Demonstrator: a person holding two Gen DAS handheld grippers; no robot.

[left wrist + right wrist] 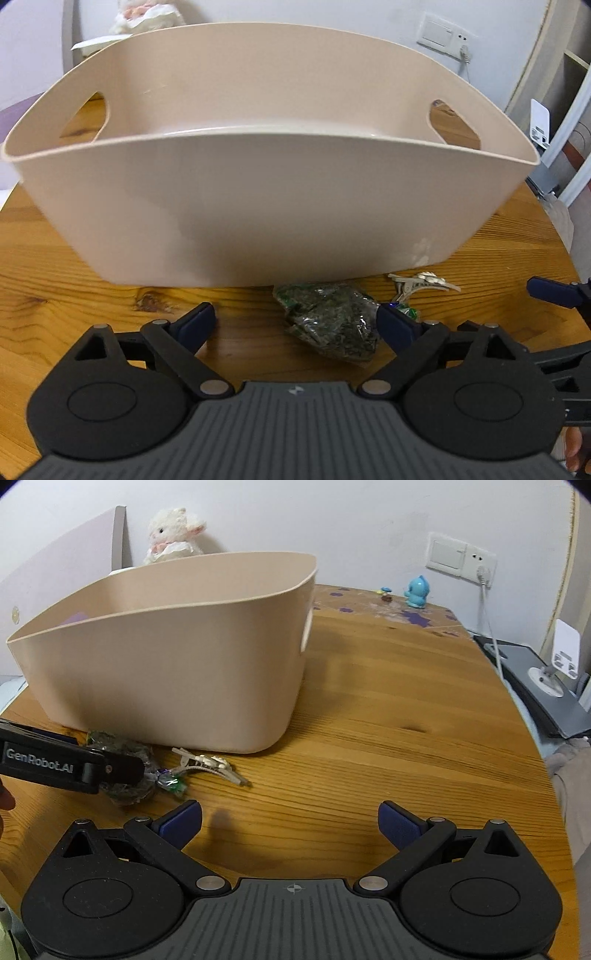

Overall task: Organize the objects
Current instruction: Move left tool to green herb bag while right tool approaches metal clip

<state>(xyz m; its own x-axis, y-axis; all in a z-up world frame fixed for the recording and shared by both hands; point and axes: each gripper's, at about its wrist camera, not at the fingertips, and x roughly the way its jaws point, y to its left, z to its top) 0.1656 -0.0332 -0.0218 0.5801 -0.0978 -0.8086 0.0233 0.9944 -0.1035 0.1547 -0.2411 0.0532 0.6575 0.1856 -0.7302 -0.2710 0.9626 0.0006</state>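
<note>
My left fingers (pixel 295 325) are spread wide and empty around the crinkly dark green packet (pixel 330 323), low centre of the left view, so I judge a pinch comes next. It lies just before the beige plastic basket (pixel 236 206) on the wooden surface (pixel 388 738), beside a pale hair clip (pixel 207 764). My right fingers (pixel 290 825) wait open, holding nothing

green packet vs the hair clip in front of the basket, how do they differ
The green packet is dark, crinkly and bulky; the hair clip is pale, slim and rigid. The packet lies between the open left gripper's fingers; the clip lies outside them, to the right. Both rest on the wooden table by the beige basket.
</note>
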